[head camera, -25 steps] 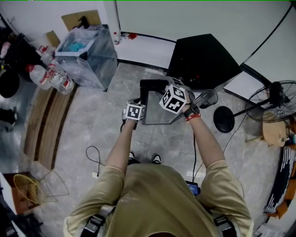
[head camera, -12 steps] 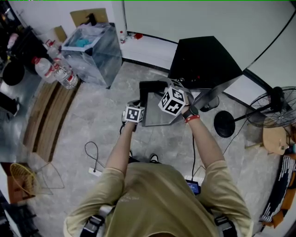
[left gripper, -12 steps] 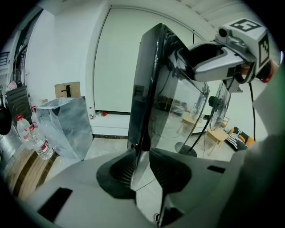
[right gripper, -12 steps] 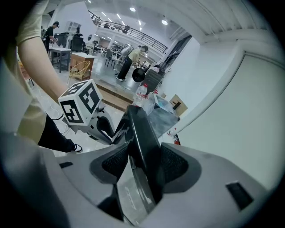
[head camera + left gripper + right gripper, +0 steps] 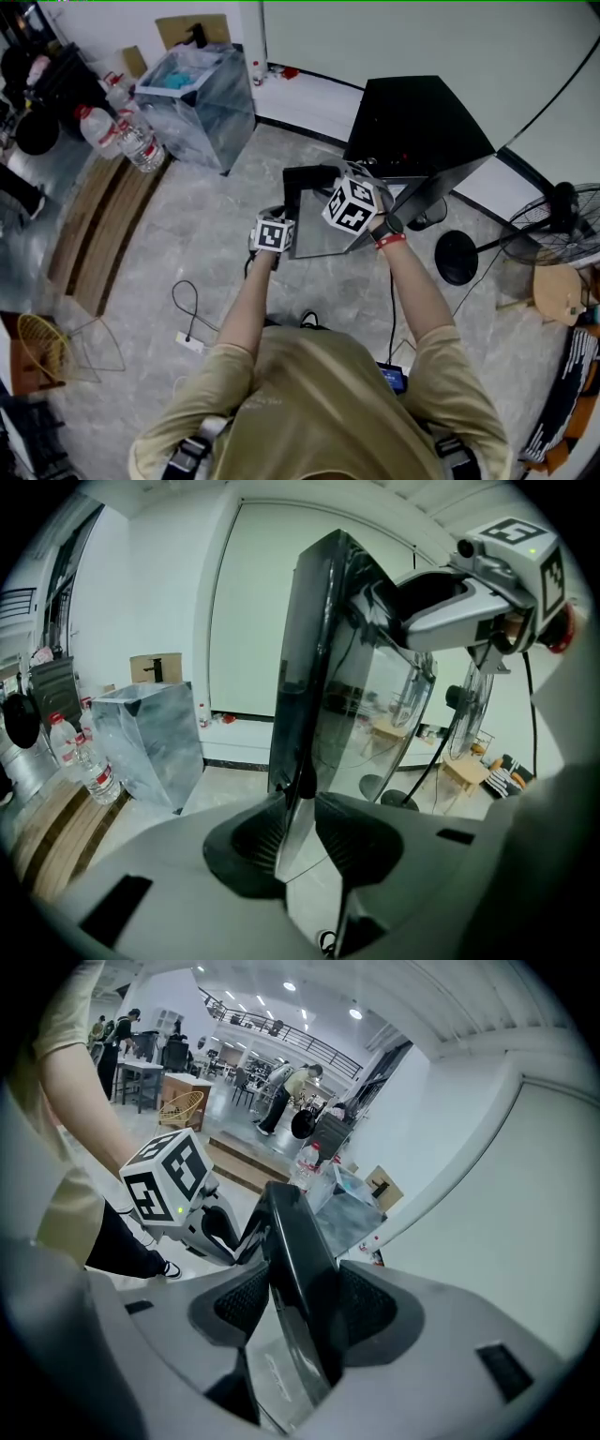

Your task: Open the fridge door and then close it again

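Fridge door (image 5: 319, 230) stood swung out from black fridge (image 5: 417, 122), toward person. Left tool (image 5: 300, 822) was clamped on door's thin free edge, likely to steer swing. Right tool (image 5: 300, 1297) sat astride thicker edge, jaws just eased wider. Its pads seemingly touched both faces, steadying, I'd guess. Bare floor (image 5: 206, 244) lay left of left tool. Fan base (image 5: 457, 255) stood right of right tool, apart from door.

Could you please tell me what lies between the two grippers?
The open fridge door, in the head view: the left gripper clamps one edge; the right gripper, whose jaws have just been opening, is on another.
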Motion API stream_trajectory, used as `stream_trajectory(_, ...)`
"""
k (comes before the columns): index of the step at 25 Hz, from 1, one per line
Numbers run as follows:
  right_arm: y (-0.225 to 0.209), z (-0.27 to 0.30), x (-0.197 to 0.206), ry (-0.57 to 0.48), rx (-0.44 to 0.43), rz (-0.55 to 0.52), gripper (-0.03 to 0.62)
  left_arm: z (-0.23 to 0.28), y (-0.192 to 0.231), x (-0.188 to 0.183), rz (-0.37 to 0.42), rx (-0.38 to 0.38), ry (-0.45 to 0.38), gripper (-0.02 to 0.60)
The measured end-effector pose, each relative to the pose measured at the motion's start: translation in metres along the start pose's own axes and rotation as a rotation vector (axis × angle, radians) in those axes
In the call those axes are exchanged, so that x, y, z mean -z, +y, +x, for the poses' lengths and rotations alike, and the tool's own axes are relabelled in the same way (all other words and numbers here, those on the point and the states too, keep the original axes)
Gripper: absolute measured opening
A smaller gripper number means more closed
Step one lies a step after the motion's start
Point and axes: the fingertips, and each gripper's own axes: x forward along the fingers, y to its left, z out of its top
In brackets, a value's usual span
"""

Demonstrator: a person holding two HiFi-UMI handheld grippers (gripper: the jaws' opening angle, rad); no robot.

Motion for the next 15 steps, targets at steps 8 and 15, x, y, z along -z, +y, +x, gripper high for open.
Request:
stream_trajectory(8,0.015,-0.012,-0.001,-0.024,-0.018,-0.029,0.239,-0.015,-0.013,0.011,-0.028,-0.033,-0.018,0.107)
stream_trajectory(15,0.025,-0.02,0.001,-0.039,-0.038,-0.048,0.241,-0.023,-0.023,0.019,-0.035,-0.055,-0.029,0.107)
